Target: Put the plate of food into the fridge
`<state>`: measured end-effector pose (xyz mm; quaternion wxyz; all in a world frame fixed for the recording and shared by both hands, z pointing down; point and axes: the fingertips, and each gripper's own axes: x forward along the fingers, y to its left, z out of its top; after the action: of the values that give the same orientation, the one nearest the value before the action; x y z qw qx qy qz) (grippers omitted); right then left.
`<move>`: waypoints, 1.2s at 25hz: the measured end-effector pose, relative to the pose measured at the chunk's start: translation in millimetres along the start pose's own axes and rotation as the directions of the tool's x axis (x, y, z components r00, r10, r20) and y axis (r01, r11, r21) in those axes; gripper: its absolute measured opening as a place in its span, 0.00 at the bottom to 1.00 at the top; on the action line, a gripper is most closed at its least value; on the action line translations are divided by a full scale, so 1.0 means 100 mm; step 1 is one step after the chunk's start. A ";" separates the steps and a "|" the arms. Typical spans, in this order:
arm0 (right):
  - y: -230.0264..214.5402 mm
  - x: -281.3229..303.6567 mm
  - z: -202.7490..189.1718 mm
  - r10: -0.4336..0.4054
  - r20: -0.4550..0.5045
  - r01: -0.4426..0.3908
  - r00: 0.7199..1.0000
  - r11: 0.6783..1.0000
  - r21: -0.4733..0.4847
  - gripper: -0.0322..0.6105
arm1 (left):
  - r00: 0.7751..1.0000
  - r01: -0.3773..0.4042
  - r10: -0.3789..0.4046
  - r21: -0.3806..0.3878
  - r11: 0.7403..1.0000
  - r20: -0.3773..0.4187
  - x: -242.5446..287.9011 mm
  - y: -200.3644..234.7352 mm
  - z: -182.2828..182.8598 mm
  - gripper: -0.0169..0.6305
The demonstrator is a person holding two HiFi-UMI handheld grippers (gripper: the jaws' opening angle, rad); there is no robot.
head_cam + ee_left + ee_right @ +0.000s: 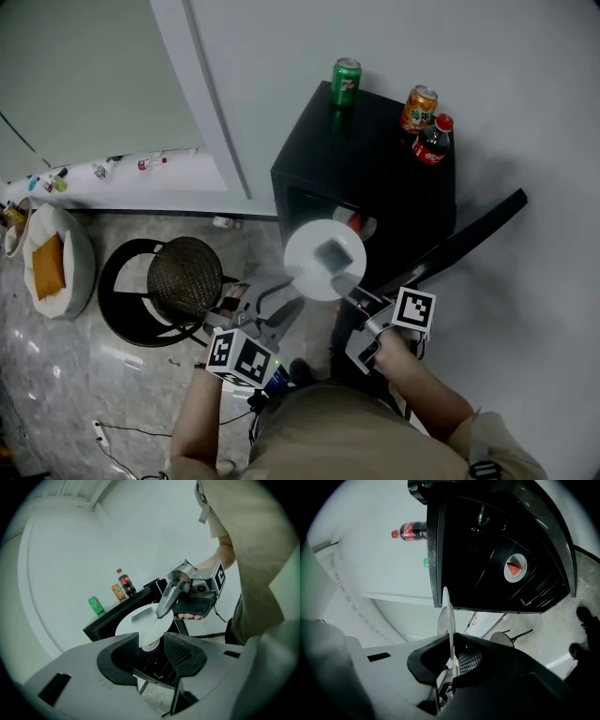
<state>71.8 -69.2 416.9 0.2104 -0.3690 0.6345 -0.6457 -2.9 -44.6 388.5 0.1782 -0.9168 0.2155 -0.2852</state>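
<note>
Plate point(305, 255), round, white, in right hand-held gripper point(451, 659)
</note>
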 end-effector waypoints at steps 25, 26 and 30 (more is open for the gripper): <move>-0.59 -0.48 -0.43 -0.055 0.048 0.053 0.997 0.998 0.025 0.10 | 0.995 -0.098 0.091 -0.290 0.952 -0.037 -0.21 -0.33 -0.55 0.04; -0.61 -0.50 -0.42 -0.051 0.046 0.050 0.998 0.998 0.031 0.10 | 0.995 -0.099 0.088 -0.289 0.952 -0.050 -0.18 -0.34 -0.56 0.04; -0.75 -0.55 -0.36 -0.064 0.032 0.062 0.997 0.996 0.057 0.10 | 0.993 -0.094 0.067 -0.287 0.953 -0.102 -0.11 -0.37 -0.54 0.04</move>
<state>95.1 3.0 481.7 0.2108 -0.3940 0.6007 -0.6630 -32.5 -18.7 442.6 0.0426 -0.9096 0.3002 -0.2842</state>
